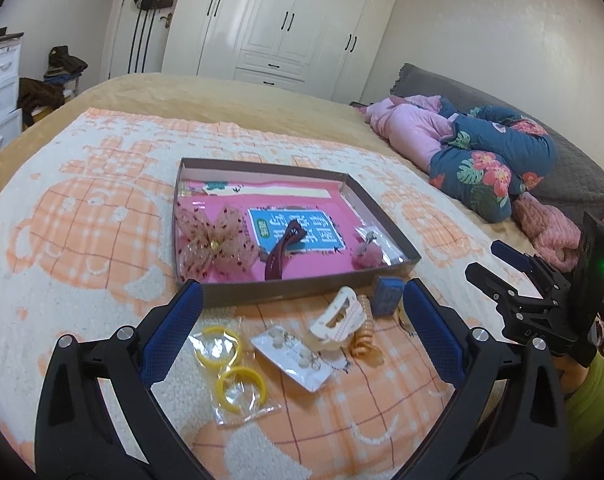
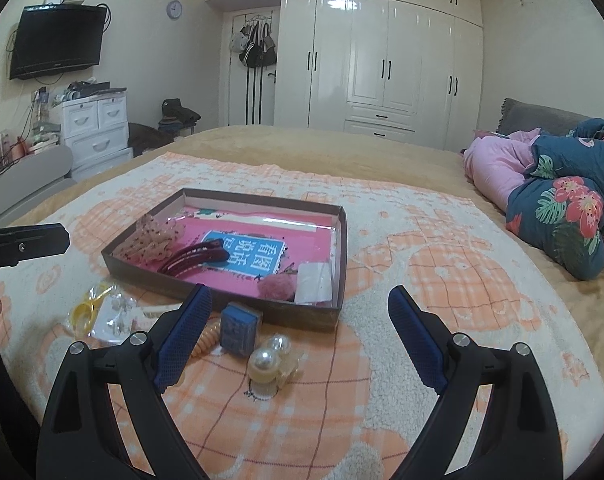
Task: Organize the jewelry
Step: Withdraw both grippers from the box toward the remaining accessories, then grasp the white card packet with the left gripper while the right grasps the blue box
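- On the bed, over an orange-and-cream blanket [image 2: 402, 240], lies a shallow brown box [image 1: 302, 294] with a pink lining.
- Inside the box: a sheer bow clip [image 1: 214, 244] at its left, a dark red hair clip [image 1: 280, 254] across a blue label, and a pink pompom [image 1: 368, 256] beside a clear packet near the right wall.
- Just in front of the box, on the blanket, rest yellow bangles in a plastic bag [image 1: 232, 364], an earring card [image 1: 292, 356], a cream claw clip [image 1: 340, 316], an orange coil tie [image 1: 368, 340], a small blue box [image 2: 238, 330] and a pearl hair clip [image 2: 268, 356].
- Left gripper [image 1: 302, 328] hovers released, jaws spread wide over the loose pieces, holding nothing.
- Right gripper [image 2: 300, 334] is likewise released and bare, with the pearl hair clip and small blue box between its fingers.
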{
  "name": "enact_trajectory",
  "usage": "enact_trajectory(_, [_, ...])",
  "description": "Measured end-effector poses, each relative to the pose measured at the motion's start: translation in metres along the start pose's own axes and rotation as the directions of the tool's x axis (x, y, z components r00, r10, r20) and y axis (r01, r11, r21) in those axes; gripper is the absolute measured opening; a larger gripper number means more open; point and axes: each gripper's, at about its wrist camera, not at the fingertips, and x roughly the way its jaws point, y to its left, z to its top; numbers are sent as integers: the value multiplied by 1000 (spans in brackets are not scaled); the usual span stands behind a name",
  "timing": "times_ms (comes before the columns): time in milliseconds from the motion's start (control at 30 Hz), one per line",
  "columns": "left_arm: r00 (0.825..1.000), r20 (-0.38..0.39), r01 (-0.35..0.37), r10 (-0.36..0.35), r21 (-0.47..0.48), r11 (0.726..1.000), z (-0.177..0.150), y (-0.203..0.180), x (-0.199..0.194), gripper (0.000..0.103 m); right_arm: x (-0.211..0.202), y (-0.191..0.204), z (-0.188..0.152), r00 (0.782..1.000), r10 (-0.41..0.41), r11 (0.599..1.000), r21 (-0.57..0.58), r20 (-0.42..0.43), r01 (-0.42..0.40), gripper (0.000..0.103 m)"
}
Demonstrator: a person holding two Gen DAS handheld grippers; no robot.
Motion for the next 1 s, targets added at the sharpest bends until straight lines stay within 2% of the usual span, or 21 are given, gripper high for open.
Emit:
enact_trajectory(367, [996,-79,37,-37,5,999,-22,-5,5,91,-1,4,-7,999,29,999,-18,-15,-29,87])
enact_trajectory(467, [993,-103,52,-52,-9,999,-30,-7,8,85,1,5,-8,999,40,999,-17,-22,-41,87])
enact_trajectory(633, [982,-164,85,-91,-47,995,-45,-8,18,64,6,6,-11,997,56,998,-16,-45,-57,87])
enact_trajectory(733, [976,-191,97,-107,-58,994,-51,-9,24,56,10,6,-13,996,66,998,-16,-55,-67,87])
enact_trajectory(1000, [961,-250,99,-123,-104,990,-62,-6,42,51,32,8,-13,987,119,992,-26,-108,-122,82])
